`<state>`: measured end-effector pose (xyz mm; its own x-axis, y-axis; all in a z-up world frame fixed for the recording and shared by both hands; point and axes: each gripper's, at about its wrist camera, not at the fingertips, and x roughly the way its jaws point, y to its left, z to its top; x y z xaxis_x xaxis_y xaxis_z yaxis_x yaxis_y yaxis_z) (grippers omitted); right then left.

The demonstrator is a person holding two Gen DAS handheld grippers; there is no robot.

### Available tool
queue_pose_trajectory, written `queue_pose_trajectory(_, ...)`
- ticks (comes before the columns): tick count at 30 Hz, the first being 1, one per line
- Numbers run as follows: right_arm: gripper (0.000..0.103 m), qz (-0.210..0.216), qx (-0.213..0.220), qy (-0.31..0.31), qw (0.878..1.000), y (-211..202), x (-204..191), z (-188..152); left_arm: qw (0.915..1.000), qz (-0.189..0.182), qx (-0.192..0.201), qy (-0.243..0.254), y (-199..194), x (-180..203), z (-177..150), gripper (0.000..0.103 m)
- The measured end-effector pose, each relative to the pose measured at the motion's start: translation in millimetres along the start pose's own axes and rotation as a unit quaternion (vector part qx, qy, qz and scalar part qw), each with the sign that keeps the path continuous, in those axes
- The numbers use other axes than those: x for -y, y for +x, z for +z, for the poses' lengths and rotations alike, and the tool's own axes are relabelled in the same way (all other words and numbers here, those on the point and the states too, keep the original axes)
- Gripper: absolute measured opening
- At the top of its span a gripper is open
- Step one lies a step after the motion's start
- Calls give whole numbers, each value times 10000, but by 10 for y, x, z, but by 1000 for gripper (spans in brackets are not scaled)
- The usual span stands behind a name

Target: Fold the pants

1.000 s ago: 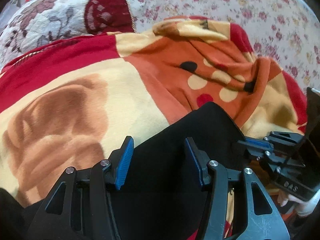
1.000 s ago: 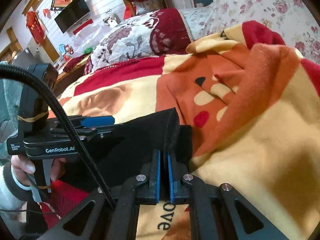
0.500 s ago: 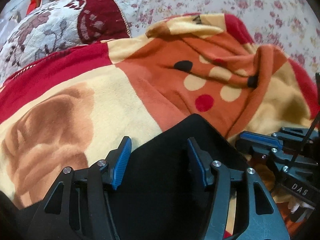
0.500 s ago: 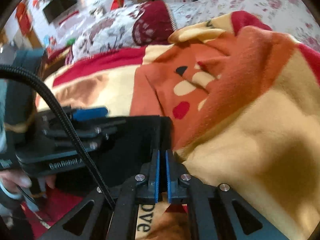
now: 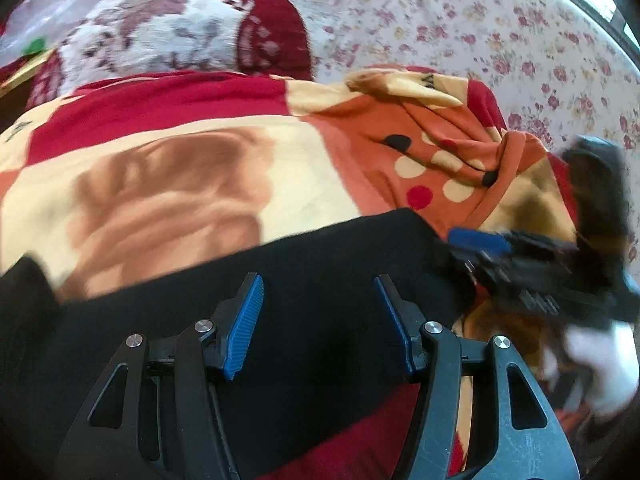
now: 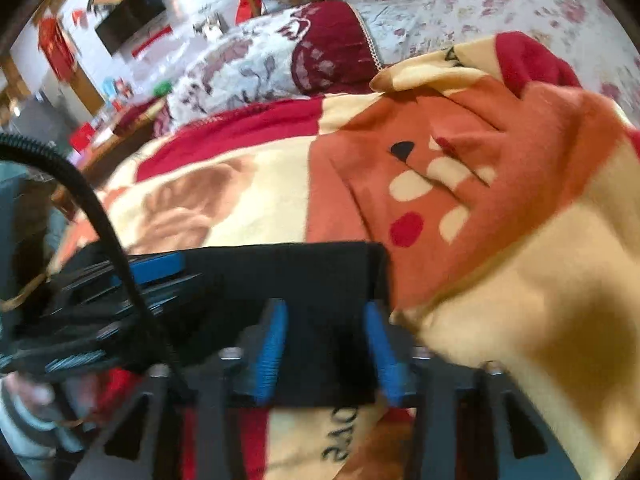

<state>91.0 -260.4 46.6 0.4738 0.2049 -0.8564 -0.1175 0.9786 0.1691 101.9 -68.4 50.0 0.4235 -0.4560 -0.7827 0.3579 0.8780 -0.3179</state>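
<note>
Black pants point(image 5: 304, 280): near portion cut off at frame bottom beneath left gripper point(image 5: 318, 320); right gripper point(image 5: 520, 264) beside them motion-blurred.

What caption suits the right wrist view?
Right hand-held gripper opening over folded black pants on a patterned blanket.

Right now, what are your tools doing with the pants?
Left tool open over black pants. Right tool opening, pants corner between pads. Blanket underneath, nothing blocking.

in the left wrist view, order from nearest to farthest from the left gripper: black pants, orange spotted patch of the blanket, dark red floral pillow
1. The black pants, lying directly under the left gripper.
2. The orange spotted patch of the blanket, beyond the pants, up and right.
3. The dark red floral pillow, farthest, at the upper left.
</note>
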Motion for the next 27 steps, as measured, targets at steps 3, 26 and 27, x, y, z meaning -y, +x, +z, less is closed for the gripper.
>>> queue_pose_trajectory(3,44,-248,-173,-78,9995,181,19,113,9995,83,59,-315,-92,-115,-163,57)
queue_pose_trajectory(26,5,309,165,209,9992,-109,132,94,9994,78,196,-279,-224,-46,-104,57)
queue_pose_trajectory(27,9,446,229,265,9984,-183,108,56,9995,56,200,-244,-232,-39,-93,57)
